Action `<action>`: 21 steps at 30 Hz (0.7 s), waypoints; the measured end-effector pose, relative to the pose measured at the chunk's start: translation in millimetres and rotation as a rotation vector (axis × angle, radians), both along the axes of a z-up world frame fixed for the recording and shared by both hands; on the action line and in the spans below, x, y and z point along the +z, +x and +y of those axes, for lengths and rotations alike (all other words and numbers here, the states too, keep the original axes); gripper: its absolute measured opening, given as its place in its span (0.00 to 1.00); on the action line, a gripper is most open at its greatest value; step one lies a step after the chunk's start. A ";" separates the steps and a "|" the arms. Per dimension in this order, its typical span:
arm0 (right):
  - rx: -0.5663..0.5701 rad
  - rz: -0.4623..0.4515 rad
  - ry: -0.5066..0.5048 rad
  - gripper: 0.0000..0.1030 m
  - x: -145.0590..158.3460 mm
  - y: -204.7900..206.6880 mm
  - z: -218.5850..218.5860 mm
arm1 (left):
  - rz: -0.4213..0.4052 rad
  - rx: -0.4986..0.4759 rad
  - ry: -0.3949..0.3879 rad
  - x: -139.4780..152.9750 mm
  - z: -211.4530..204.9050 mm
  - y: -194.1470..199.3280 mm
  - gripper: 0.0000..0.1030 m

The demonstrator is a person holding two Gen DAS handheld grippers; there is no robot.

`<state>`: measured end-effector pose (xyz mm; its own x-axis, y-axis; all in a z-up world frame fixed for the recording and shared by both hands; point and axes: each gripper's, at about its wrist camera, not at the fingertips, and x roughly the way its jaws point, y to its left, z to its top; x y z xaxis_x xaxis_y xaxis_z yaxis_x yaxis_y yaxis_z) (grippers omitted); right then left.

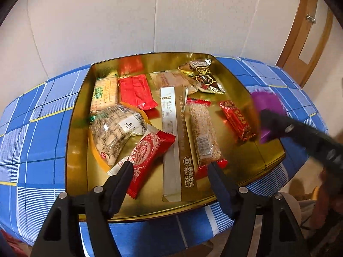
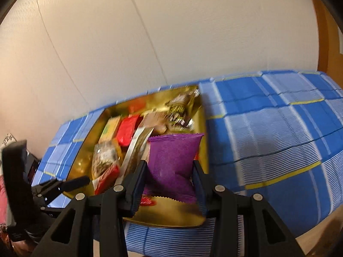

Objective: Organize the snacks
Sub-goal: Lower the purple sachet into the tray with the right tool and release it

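Right gripper (image 2: 169,175): clamps the purple packet (image 2: 173,162) (smeared in the left view).
Left gripper (image 1: 170,168): jaws apart, empty, above gold tin (image 1: 77,128).
Far snacks: blurred.

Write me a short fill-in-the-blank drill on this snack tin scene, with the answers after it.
1. The right gripper is shut on a ____ packet.
2. The snacks lie in a ____-coloured tin.
3. The left gripper has its jaws ____, holding nothing.
4. The tablecloth is checked mostly in ____.

Answers: purple; gold; open; blue
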<state>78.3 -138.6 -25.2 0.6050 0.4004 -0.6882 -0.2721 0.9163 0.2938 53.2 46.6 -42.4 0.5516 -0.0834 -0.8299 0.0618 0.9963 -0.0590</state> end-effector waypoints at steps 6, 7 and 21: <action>0.015 0.054 -0.083 0.43 -15.6 9.2 20.2 | -0.016 0.008 -0.020 2.9 2.8 -0.3 0.71; 0.008 0.066 -0.097 0.43 -18.5 11.1 22.0 | -0.019 0.010 -0.025 2.8 3.5 -0.3 0.71; -0.121 0.034 0.050 0.44 -4.1 -6.2 -19.8 | -0.021 -0.004 -0.043 6.4 -7.9 -2.9 0.85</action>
